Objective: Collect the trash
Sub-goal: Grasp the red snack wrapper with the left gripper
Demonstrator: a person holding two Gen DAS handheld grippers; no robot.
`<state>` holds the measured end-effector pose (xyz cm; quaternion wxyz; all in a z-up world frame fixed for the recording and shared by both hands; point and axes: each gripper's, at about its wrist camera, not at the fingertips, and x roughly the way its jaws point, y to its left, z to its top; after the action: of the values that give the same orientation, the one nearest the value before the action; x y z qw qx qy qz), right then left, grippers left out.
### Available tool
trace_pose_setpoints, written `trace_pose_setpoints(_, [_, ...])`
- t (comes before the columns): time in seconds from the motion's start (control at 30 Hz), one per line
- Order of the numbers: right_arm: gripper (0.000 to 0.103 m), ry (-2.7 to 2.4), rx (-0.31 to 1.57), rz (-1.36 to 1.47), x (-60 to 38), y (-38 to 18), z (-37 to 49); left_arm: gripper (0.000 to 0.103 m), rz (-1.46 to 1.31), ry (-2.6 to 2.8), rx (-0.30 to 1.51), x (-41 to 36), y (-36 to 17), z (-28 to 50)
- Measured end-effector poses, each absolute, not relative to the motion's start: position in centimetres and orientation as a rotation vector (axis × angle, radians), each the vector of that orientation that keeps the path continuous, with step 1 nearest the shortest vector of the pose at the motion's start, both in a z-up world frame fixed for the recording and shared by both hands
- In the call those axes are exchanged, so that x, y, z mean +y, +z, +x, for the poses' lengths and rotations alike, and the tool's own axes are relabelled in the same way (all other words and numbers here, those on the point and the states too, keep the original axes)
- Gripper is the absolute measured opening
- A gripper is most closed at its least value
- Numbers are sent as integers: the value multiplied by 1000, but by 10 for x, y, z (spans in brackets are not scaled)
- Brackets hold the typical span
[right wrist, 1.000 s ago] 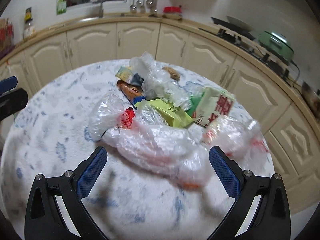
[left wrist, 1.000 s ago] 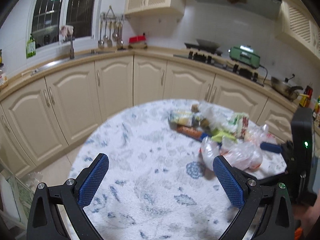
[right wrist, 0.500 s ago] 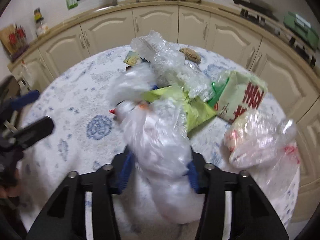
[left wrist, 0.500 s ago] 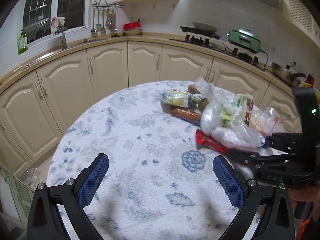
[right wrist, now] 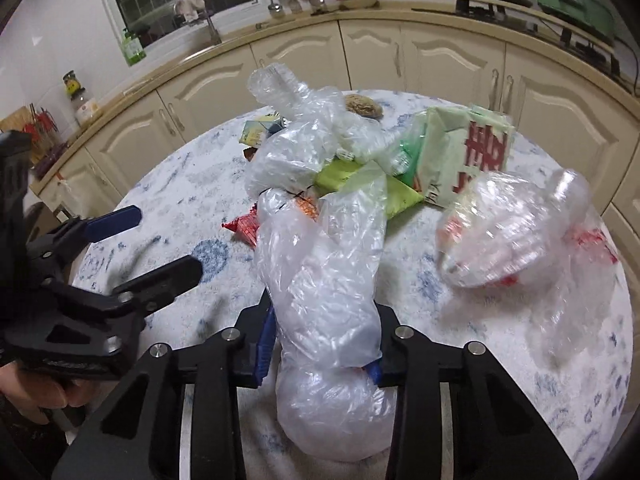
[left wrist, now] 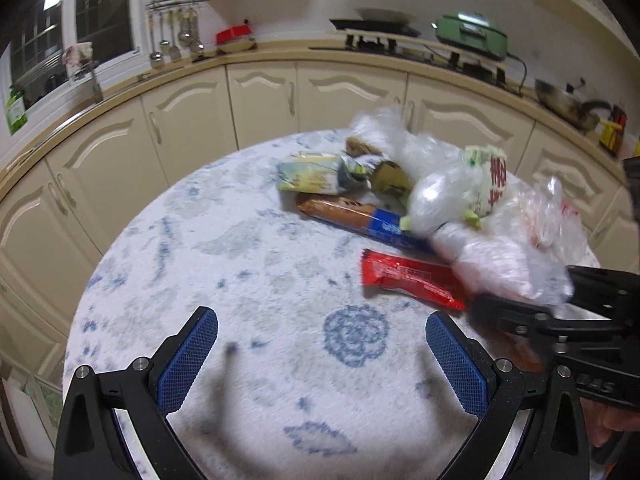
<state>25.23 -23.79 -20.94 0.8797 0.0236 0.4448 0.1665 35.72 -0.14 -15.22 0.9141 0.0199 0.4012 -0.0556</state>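
A heap of trash lies on the round white-and-blue table (left wrist: 248, 264). My right gripper (right wrist: 324, 344) is shut on a clear plastic bag (right wrist: 324, 280); the same bag shows in the left wrist view (left wrist: 504, 264). Behind it lie a green-and-white carton (right wrist: 468, 156), a yellow-green wrapper (right wrist: 360, 184) and a second crumpled bag (right wrist: 516, 232). In the left wrist view a red wrapper (left wrist: 412, 280), a brown-and-blue wrapper (left wrist: 352, 216) and a yellow packet (left wrist: 316, 176) lie on the table. My left gripper (left wrist: 320, 356) is open and empty above the table's near part.
Cream kitchen cabinets (left wrist: 260, 100) curve behind the table. The counter holds a stove with a green appliance (left wrist: 472, 36), hanging utensils (left wrist: 176, 40) and a sink under the window. The left gripper shows in the right wrist view (right wrist: 136, 244), close to the held bag.
My right gripper closed on the clear plastic bag and has pulled it up out of the heap. My left gripper moved closer to the table and the trash, still open.
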Motion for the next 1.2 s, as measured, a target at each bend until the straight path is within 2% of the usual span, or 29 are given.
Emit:
trace_pose_setpoints(0.37, [32,272,892,153,-277,-206,233,102,174,-254,904,-47,-177,417])
trace_pose_setpoints(0.43, [32,278,891,167,-279,-206,233,96,159,-302,907,-49,-177,425])
trace_pose_setpoints(0.53, [32,283,893,175,-280,-207,233,77,150,-353,895,-52,-177,435])
trace_pose_setpoints(0.57, [32,284,893,180,-281,-206,233,67,156,-376,887,-54,-177,433])
trace_pose_setpoints(0.87, [32,274,897,180,-280,-206,231,52,149,-461,864,-45,-181,412])
trace_pose_setpoints(0.93, [31,273,896,189,-279,-206,230,30,145,-474,863,-40,-180,405])
trace_pose_setpoints(1.2, [31,263,902,187,-277,-206,223,30,127,-489,856,-24,-180,385])
